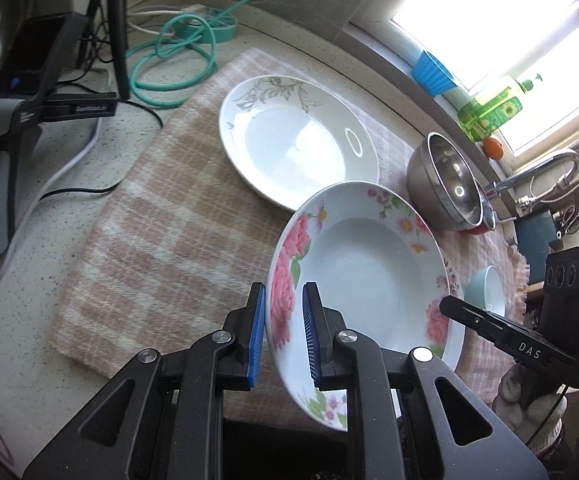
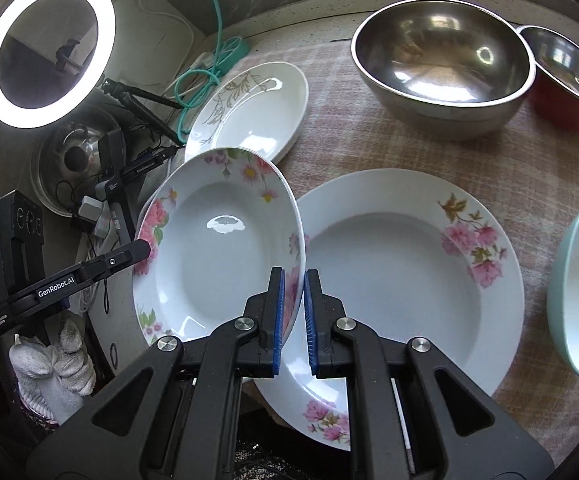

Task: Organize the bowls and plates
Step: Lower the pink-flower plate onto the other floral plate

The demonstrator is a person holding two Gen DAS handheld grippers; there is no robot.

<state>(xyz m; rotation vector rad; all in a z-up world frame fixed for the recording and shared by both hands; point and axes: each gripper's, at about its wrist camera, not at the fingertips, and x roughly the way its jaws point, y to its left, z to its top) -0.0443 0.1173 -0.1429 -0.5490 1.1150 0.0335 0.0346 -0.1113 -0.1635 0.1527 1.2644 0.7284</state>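
While lifted on a tilt above the checked cloth (image 1: 149,240), shared between two tools

Left wrist view: rose plate (image 1: 369,276) raised on edge, near rim set between the narrowly parted pads of the left gripper (image 1: 283,332), pinching or merely bracketing impossible to tell, probably there to stop any swing; leaf-patterned plate (image 1: 297,140) flat on the cloth beyond, steel bowl (image 1: 441,184) to its right. Right wrist view: right gripper (image 2: 294,312) closed tight onto the opposite rim, seemingly taking the weight; larger floral plate (image 2: 409,288) lying just beside and below, likely meant to receive it, hence the edge holds leaving the underside free
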